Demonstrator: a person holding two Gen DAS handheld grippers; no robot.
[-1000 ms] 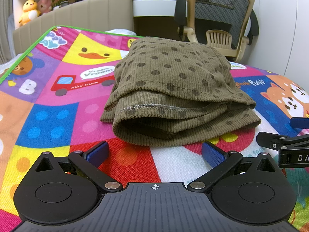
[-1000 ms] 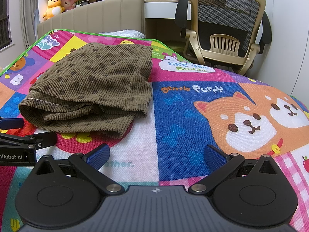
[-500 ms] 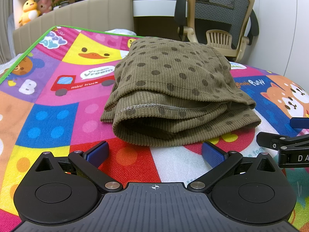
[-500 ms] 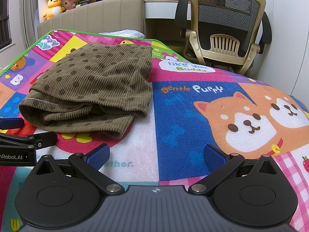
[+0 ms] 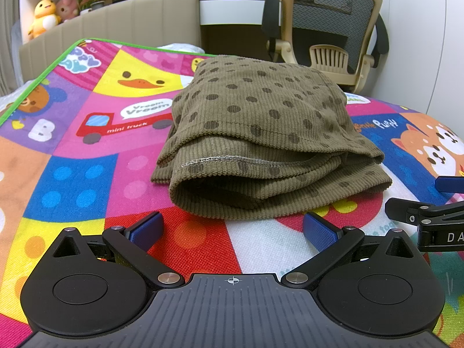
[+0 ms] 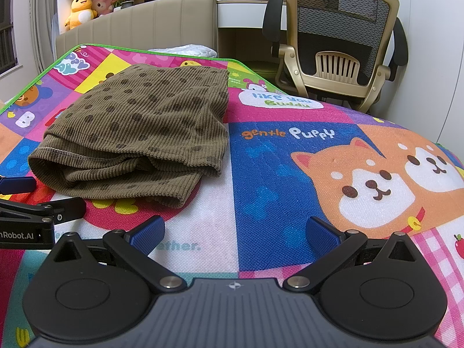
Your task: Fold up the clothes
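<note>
Bright cartoon-printed play mat (image 5: 72, 174) covers the surface, with a beige mesh office chair (image 6: 342, 34) behind it. Straight ahead of the left gripper (image 5: 232, 226), just beyond its spread, empty fingers, lies the folded olive ribbed garment with dark dots (image 5: 261, 133), its long axis running away from the claw. From the right gripper (image 6: 236, 232), also released and empty, it sits ahead-left, so the left is nearer
</note>
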